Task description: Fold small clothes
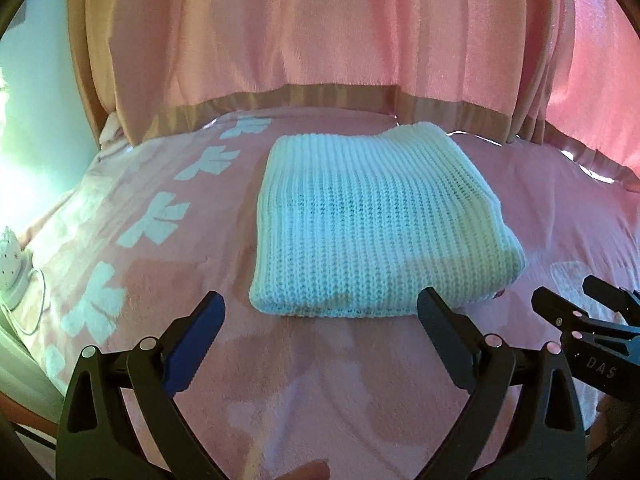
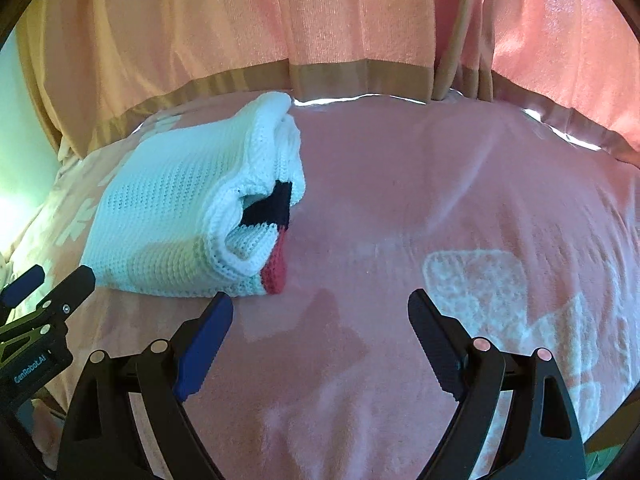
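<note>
A white ribbed knit garment (image 1: 368, 216) lies folded into a thick rectangle on the pink blanket (image 1: 320, 380). In the right wrist view the garment (image 2: 168, 208) shows its open folded side, with a dark navy patch (image 2: 272, 204) and a red edge (image 2: 276, 272). My left gripper (image 1: 320, 312) is open and empty, just in front of the garment's near edge. My right gripper (image 2: 320, 312) is open and empty, to the right of the garment over bare blanket. Each gripper shows at the side of the other's view, the right one (image 1: 588, 304) and the left one (image 2: 52, 280).
Pink curtains with a tan hem (image 1: 304, 96) hang behind the blanket's far edge. A small white object with a cord (image 1: 12, 264) sits at the left edge. White patterns (image 1: 160, 220) mark the blanket on the left, and a white patch (image 2: 500, 292) on the right.
</note>
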Available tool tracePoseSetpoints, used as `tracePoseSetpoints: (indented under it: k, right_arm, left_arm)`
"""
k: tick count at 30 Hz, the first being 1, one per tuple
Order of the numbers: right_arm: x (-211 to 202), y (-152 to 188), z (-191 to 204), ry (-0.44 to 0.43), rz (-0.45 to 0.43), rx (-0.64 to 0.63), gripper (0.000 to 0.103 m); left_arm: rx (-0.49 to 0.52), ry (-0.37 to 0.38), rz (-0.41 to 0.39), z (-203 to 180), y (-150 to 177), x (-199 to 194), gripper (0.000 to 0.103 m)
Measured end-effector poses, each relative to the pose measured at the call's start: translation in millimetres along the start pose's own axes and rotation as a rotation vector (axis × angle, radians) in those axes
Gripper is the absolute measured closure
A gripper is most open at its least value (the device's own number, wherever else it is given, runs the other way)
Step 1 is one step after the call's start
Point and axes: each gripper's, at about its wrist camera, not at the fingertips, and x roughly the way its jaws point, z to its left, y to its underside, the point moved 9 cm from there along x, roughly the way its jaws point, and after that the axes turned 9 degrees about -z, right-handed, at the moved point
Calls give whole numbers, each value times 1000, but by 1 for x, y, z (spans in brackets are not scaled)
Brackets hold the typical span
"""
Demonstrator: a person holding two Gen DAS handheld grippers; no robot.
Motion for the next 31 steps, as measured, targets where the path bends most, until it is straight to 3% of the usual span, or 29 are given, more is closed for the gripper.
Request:
tracePoseSetpoints:
  k: [7, 18, 31]
  right_arm:
    - [3, 1, 9, -18, 6, -24, 16]
    - [-4, 2, 30, -13, -43, -116, 16]
    - [-7, 6, 38, -3, -47, -99, 16]
  left_arm:
    - [13, -8, -3, 1, 2, 1, 8]
    - [-19, 0, 56, 3, 17, 13, 5]
    - [31, -42, 13, -2, 13, 11, 5]
